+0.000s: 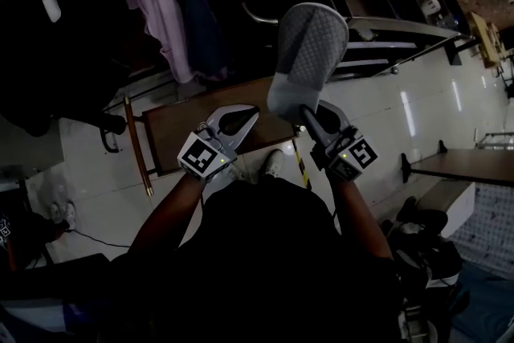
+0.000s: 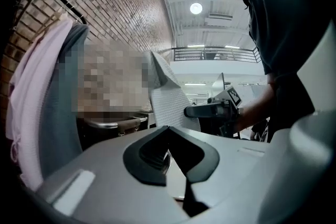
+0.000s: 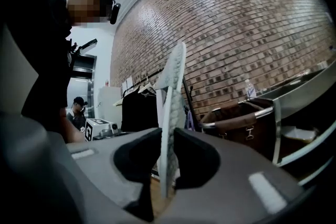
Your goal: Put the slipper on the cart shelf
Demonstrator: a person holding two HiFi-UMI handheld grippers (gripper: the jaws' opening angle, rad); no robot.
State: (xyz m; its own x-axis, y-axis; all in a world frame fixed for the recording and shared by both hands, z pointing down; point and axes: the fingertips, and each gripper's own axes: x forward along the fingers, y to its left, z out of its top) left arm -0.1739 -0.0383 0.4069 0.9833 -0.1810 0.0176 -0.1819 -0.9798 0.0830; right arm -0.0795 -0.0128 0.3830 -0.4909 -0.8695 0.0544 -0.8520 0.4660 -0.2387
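A grey quilted slipper (image 1: 309, 52) stands on end in front of me, sole edge toward the right gripper view, where the slipper (image 3: 173, 81) rises as a thin pale slab. My right gripper (image 1: 307, 110) is shut on its lower end, and the pads of that gripper (image 3: 168, 139) press both sides. My left gripper (image 1: 250, 115) hovers just left of the slipper with its jaw tips together and nothing between them. In the left gripper view, the left gripper (image 2: 168, 131) points at the slipper (image 2: 168, 99) and the right gripper (image 2: 210, 110). The metal cart (image 1: 377, 32) with its shelves stands beyond the slipper.
A brown wooden table (image 1: 177, 128) lies below the grippers. Garments hang on a rack (image 1: 161, 4) to the left. A brown basket (image 3: 236, 118) sits on the cart frame (image 3: 302, 113) before a brick wall. Another dark table (image 1: 462, 165) stands to the right.
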